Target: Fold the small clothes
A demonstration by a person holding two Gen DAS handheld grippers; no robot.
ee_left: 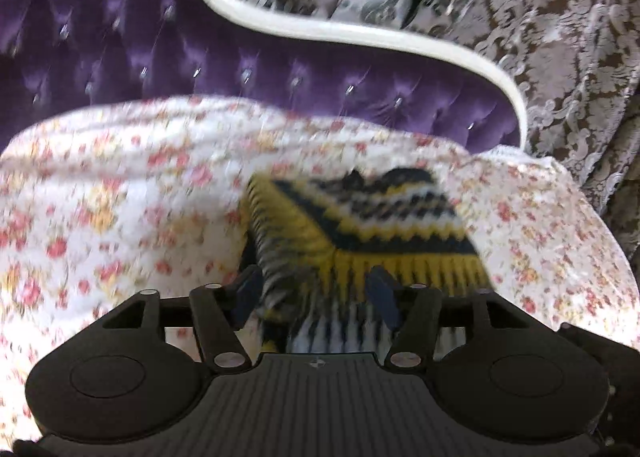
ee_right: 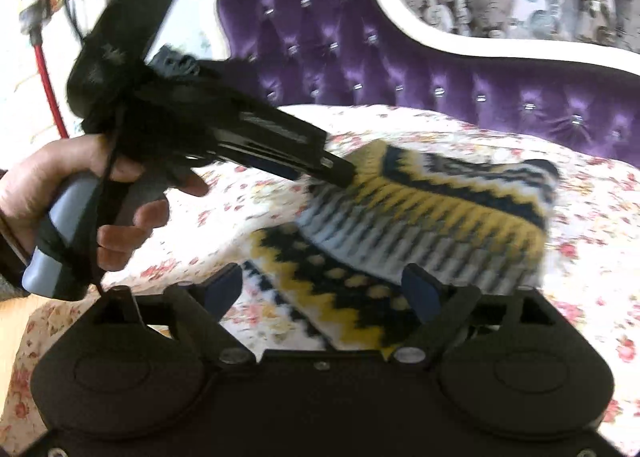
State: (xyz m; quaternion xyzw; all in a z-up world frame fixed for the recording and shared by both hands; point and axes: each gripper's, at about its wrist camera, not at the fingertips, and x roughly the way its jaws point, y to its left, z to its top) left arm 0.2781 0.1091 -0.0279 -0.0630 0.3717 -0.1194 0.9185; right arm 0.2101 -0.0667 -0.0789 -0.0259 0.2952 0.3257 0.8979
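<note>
A small knit garment (ee_left: 360, 225) in yellow, navy and white zigzags lies on the floral bedspread (ee_left: 120, 197), blurred by motion. My left gripper (ee_left: 316, 291) is open, its fingers spread on either side of the garment's ribbed hem without pressing on it. In the right wrist view the garment (ee_right: 420, 217) has one ribbed layer lying over a patterned lower layer. My right gripper (ee_right: 320, 289) stands wide open over the near edge, the cloth lying loose between its fingers. The left gripper (ee_right: 340, 173), held by a hand (ee_right: 52, 177), reaches in from the left with its tips at the top fold.
A purple tufted headboard (ee_left: 120, 37) with a white curved frame (ee_left: 360, 33) rises behind the bed. A patterned grey-brown curtain (ee_left: 560, 37) hangs to the right. A red cable (ee_right: 48, 89) and some clutter sit at the far left. The floral bedspread (ee_right: 580, 257) surrounds the garment.
</note>
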